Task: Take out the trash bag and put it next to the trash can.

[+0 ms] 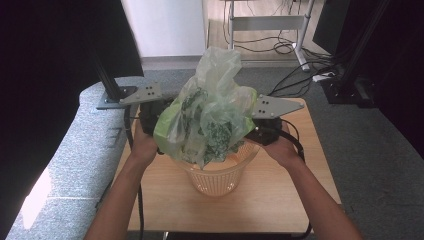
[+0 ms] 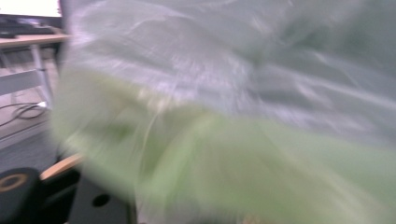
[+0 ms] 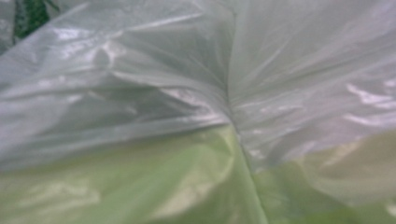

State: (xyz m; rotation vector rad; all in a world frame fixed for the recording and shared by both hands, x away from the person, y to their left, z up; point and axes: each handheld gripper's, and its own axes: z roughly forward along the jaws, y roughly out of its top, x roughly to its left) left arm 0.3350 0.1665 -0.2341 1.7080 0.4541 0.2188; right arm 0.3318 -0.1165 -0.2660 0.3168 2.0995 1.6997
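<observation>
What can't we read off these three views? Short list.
- High view: jaws of the left gripper and right gripper hidden behind the plastic bag; grip can't be confirmed.
- High view: inside of the basket covered by the bag.
- Left gripper view: bag smeared by blur; contact unreadable.
- Right gripper view: bag film against the lens; its own jaws can't be made out.

1. The place reads as a lab or office test room, not a home.
2. Beyond the right gripper (image 1: 257, 131), loose cables (image 1: 290, 47) trail over grey carpet (image 1: 385, 150) around a metal desk frame (image 1: 270, 22).
3. Black frame posts (image 1: 107, 80) stand behind the left gripper (image 1: 150, 122).
4. Under both sits a small wooden table (image 1: 280, 200).
</observation>
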